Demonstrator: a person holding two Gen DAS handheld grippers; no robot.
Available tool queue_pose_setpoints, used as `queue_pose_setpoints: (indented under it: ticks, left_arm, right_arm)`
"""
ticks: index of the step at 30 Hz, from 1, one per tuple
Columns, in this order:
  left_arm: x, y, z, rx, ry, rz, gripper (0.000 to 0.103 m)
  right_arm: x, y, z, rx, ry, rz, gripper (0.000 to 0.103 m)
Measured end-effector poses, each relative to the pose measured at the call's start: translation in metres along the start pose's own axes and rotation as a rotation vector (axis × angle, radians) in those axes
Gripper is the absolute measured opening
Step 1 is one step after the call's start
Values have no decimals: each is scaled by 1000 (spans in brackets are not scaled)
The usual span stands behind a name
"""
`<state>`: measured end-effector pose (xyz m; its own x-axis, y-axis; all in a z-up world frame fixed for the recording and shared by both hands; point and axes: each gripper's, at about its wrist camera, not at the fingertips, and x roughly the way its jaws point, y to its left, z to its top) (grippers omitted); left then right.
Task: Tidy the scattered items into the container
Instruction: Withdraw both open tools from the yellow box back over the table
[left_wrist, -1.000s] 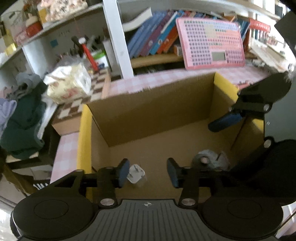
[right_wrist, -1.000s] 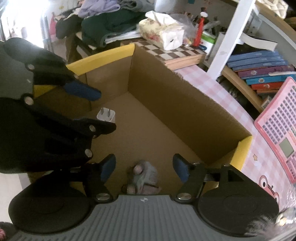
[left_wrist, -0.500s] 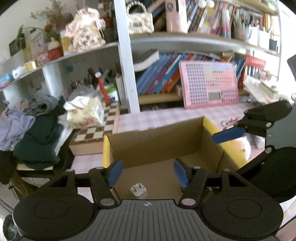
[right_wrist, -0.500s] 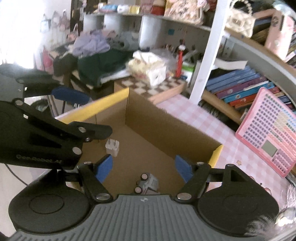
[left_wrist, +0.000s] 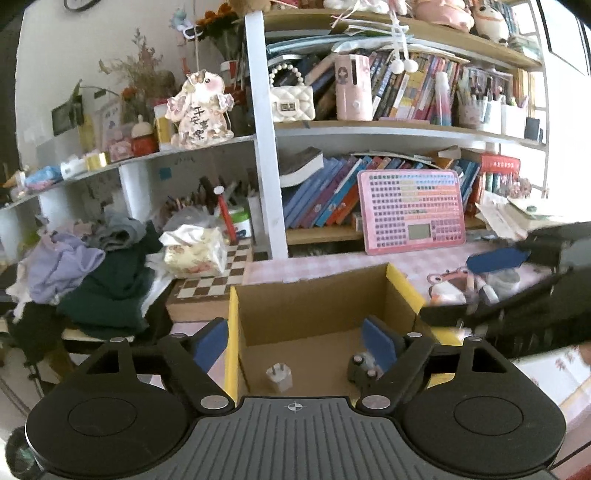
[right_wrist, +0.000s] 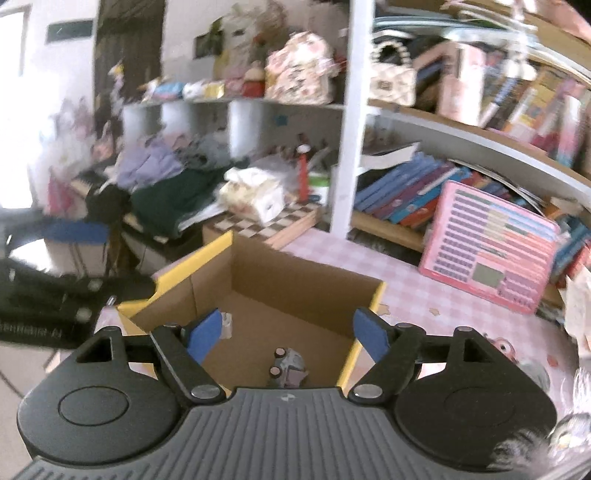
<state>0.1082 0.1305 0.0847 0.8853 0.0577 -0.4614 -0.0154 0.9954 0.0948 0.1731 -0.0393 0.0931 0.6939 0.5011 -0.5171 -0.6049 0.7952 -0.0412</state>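
— Left gripper (left_wrist: 295, 338) first: jaws wide apart, nothing between them, hanging above the near edge of the cardboard box (left_wrist: 314, 295). What sits under it?

— A white plug adapter (left_wrist: 279, 377) lies on the box floor just below and a little left of the gap, and a small grey toy car (left_wrist: 364, 369) lies by the right fingertip. Both are inside. The right gripper (left_wrist: 495, 260) shows off to the right, over the pink checked tablecloth (left_wrist: 332, 267), near some pink and white bits I can't identify

— So the step, as I judge it, is going for the next loose item. How to do it well?

— Lift clear of the yellow flaps, keep the jaws spread, and come down square over the item so it lands between the pads

— And the right wrist view?

— Right gripper (right_wrist: 288, 334) is likewise spread and empty, tilted down over the box (right_wrist: 295, 280), the toy car (right_wrist: 290, 367) right below the gap and the adapter (right_wrist: 226, 325) behind the left pad. The picture is blurred. Left gripper (right_wrist: 74, 232) shows at far left, beyond the box's left wall
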Motion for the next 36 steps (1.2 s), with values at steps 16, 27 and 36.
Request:
queue_pose_setpoints:
  ticks: [16,27,36]
  left_arm:
    - [-33,-30,-47,29,80,-37,83]
    - [-35,-53,-65,88,128,-102,83]
    - [-34,-72,-76,130,170,-153,84]
  right_arm:
    - [-49,0,-64,93,35,-132,83]
    - [-63,12,-104,123,81,-254,86]
    - [-74,11,-125,162,115,-312,87]
